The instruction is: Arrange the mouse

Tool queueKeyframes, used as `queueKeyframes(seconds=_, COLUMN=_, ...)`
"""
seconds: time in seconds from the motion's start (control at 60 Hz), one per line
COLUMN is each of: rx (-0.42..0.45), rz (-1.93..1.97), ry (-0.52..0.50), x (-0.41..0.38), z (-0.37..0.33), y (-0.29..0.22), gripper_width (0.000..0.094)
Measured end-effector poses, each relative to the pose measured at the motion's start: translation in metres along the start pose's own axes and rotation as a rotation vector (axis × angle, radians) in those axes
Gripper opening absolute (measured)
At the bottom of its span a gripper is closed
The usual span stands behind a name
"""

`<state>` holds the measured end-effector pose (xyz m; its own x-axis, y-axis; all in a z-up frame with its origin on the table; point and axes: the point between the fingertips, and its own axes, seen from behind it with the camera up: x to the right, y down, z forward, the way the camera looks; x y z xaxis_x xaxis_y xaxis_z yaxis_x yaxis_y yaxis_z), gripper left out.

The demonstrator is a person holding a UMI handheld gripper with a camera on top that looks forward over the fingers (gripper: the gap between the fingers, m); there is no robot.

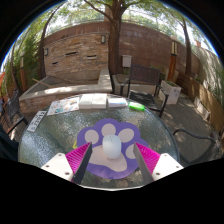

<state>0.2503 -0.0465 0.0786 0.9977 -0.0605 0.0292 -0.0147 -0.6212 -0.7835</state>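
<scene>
We see an outdoor patio in daylight, closed at the back by a brick wall (85,45) with a tree trunk (113,35) rising before it and leafy branches spread overhead. A round glass table (60,135) fills the near ground (its top is patterned and reflective), with papers (80,103) lying along its far edge. Beyond it stand a low raised ledge (65,90) and metal patio chairs (150,85) on the paved floor.

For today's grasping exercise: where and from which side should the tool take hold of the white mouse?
Grip the white mouse across its narrow flanks, coming straight ahead: it lies lengthwise between the open tool fingers on the paw-shaped purple mat, sides facing the pads.
</scene>
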Motion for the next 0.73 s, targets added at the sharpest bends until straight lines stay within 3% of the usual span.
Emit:
queueKeyframes(seconds=0.35, rx=0.069, rz=-0.031, ry=0.034, x=-0.03, z=-0.192, y=0.024, gripper_width=0.0846)
queueKeyframes(seconds=0.733, rx=0.096, rz=-0.049, ry=0.045, x=-0.046, z=-0.25, y=0.043, gripper_width=0.0846)
